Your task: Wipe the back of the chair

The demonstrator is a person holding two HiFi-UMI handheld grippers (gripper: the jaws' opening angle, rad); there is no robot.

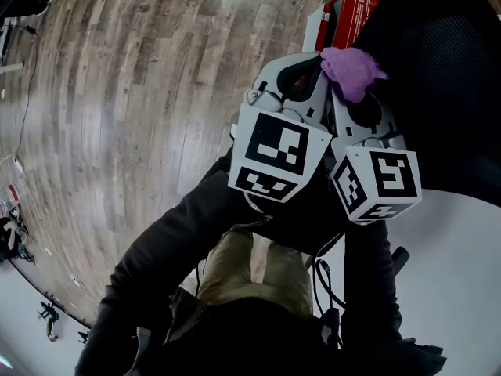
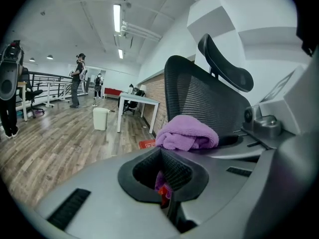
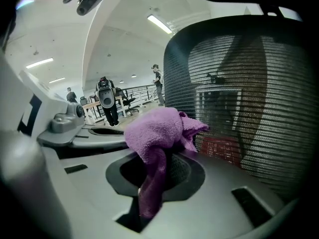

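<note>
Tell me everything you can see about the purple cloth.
The purple cloth looks like soft, nubby microfibre, crumpled into a loose bunch. The right gripper is shut on it: the bunch sits above the fingers and a tail hangs down between them. It is held up close to the black mesh chair back; actual contact is unclear. A purple sliver also shows in the left gripper, but whether that one grips it is unclear.

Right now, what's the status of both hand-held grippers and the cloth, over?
Both shut: right hand-held gripper on purple cloth, left hand-held gripper on a sliver of it. Chair back close ahead, contact unclear. Nothing in between.
</note>
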